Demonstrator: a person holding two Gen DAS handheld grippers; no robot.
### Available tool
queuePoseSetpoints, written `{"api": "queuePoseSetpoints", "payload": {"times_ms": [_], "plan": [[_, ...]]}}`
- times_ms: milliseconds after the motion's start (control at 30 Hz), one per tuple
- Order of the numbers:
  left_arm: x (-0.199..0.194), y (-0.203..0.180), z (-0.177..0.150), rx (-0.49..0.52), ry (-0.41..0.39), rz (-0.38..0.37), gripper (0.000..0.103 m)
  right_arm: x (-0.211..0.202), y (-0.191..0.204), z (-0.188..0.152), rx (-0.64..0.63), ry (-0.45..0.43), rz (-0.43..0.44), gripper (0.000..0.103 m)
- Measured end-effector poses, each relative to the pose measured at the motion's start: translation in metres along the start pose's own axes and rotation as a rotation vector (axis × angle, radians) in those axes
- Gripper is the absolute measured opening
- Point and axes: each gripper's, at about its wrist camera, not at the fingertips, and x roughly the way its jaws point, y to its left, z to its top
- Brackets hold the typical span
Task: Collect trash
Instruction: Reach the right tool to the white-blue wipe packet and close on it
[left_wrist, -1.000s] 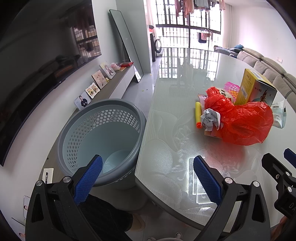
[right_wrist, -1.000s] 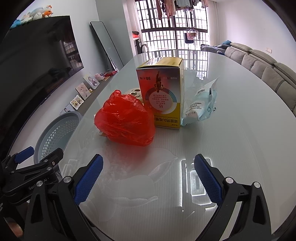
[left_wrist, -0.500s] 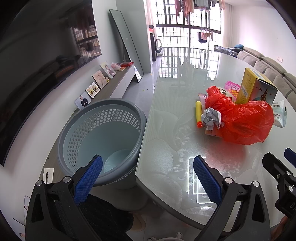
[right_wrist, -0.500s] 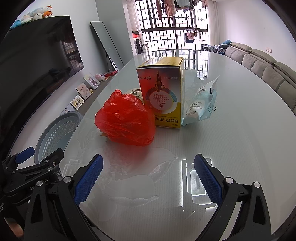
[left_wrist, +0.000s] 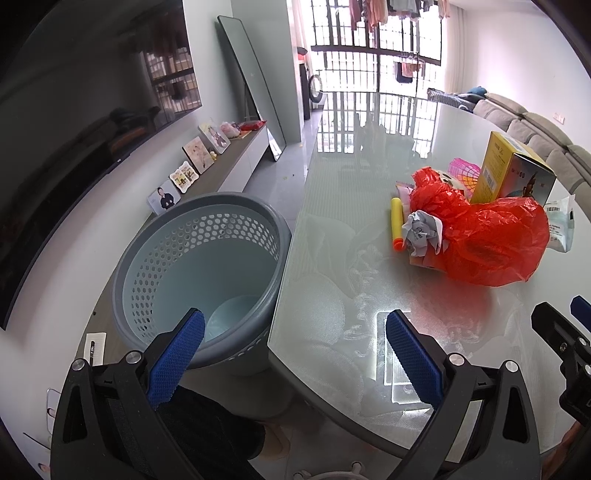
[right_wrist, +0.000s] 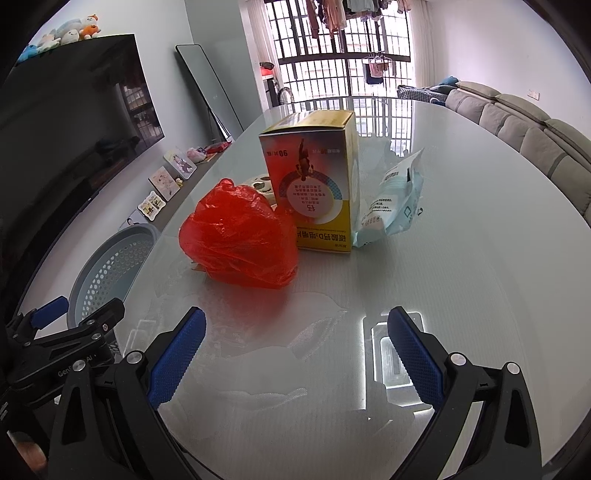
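Observation:
A crumpled red plastic bag (left_wrist: 487, 240) (right_wrist: 240, 243) lies on the glass table (left_wrist: 351, 229) (right_wrist: 461, 277). Against it rest a grey paper wad (left_wrist: 423, 232) and a yellow foam dart (left_wrist: 396, 223). Behind stand a yellow box (left_wrist: 511, 177) (right_wrist: 314, 192) and a pale blue wrapper (right_wrist: 395, 206) (left_wrist: 559, 225). A grey perforated basket (left_wrist: 195, 280) (right_wrist: 110, 266) stands on the floor by the table's left edge. My left gripper (left_wrist: 291, 354) is open over the table's corner and the basket. My right gripper (right_wrist: 295, 354) is open, short of the bag, holding nothing.
A pink mesh item (left_wrist: 463, 173) and a round patterned object (right_wrist: 262, 184) lie behind the bag. A low TV cabinet (left_wrist: 221, 166) with photo frames, a big dark screen (left_wrist: 74, 110) and a leaning mirror (left_wrist: 251, 103) line the left wall. A sofa (right_wrist: 524, 125) runs along the right.
The left wrist view has drifted slightly, so the bag and box sit a little further right. Both grippers stay open and nothing on the table has moved.

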Motion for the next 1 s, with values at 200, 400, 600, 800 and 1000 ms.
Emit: {"api": "queuePoseSetpoints", "payload": {"times_ms": [200, 400, 600, 800, 1000], "plan": [[0.002, -0.007, 0.0, 0.006, 0.0, -0.016, 0.097, -0.004, -0.02, -0.001, 0.034, -0.01, -0.027, 0.094], [0.004, -0.017, 0.003, 0.017, -0.001, -0.033, 0.097, -0.008, -0.04, 0.001, 0.063, -0.025, -0.068, 0.094], [0.006, -0.024, 0.008, 0.018, -0.008, -0.043, 0.097, -0.003, -0.053, 0.006, 0.074, -0.029, -0.101, 0.094], [0.01, -0.028, 0.014, 0.025, -0.014, -0.047, 0.097, 0.004, -0.065, 0.021, 0.107, -0.038, -0.1, 0.094], [0.016, -0.031, 0.019, 0.027, -0.008, -0.049, 0.097, 0.012, -0.077, 0.043, 0.141, -0.075, -0.112, 0.094]]}}
